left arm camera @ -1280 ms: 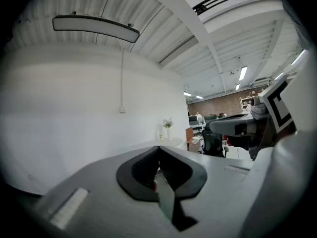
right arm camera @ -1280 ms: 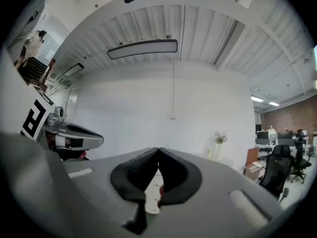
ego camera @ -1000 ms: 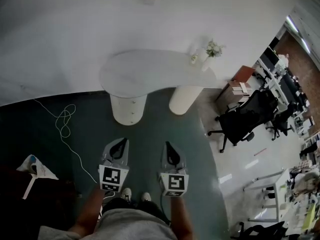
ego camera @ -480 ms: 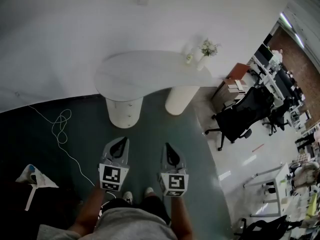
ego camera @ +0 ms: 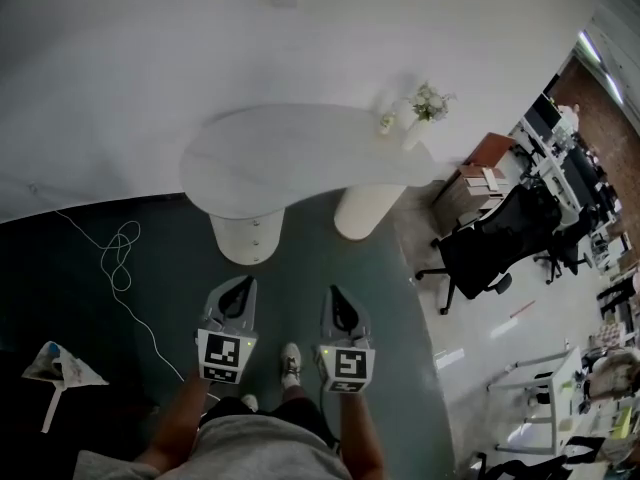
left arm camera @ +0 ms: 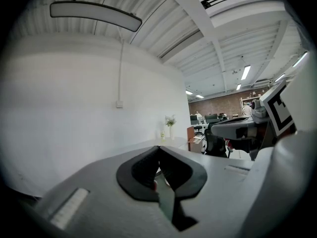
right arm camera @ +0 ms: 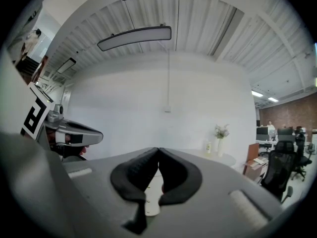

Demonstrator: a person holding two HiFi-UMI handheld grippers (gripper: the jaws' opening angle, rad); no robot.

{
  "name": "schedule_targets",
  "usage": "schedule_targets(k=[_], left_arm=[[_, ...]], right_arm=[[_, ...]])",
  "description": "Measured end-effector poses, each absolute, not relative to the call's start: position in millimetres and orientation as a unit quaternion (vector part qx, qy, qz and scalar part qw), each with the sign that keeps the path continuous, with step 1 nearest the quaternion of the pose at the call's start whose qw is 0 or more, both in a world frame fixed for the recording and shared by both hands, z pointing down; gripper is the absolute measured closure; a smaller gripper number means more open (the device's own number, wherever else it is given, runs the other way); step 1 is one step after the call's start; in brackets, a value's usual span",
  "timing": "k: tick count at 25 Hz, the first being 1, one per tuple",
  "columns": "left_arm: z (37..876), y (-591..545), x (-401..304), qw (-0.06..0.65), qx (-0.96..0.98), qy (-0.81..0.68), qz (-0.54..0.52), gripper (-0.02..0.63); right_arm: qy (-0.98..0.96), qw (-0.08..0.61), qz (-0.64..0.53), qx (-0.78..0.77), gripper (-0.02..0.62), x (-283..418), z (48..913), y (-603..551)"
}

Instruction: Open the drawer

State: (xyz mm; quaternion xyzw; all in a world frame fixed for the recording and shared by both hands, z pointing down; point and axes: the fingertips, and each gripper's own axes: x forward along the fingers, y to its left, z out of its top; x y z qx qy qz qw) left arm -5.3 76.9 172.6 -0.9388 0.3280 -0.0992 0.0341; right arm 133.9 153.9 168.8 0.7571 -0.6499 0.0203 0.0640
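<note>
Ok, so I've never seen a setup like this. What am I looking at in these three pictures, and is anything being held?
There is no robot here. A person stands holding a claw in each hand, the left claw and the right claw. The top-down picture comes from a camera on the person's head. The other two come from cameras riding on each claw, looking along its jaws. Both claws are shut and hold nothing. Ahead stands a curved white table with a vase of flowers and a small bottle on it. Its round leg seems to hold the drawers.
</note>
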Motion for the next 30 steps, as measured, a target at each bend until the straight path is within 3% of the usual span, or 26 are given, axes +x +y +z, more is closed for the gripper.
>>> schedule_targets(k=[14,30], left_arm=[[243,-49,40,-0.009,-0.892,0.431,-0.14,0.597],[383,-143,16,-0.059,-0.849,0.504,-0.147,0.597]], right_arm=[[-0.746,0.083,0.075,0.656,0.591,183,252,-18],[-0.79,0.114,0.103,0.594,0.591,150,410,-138]])
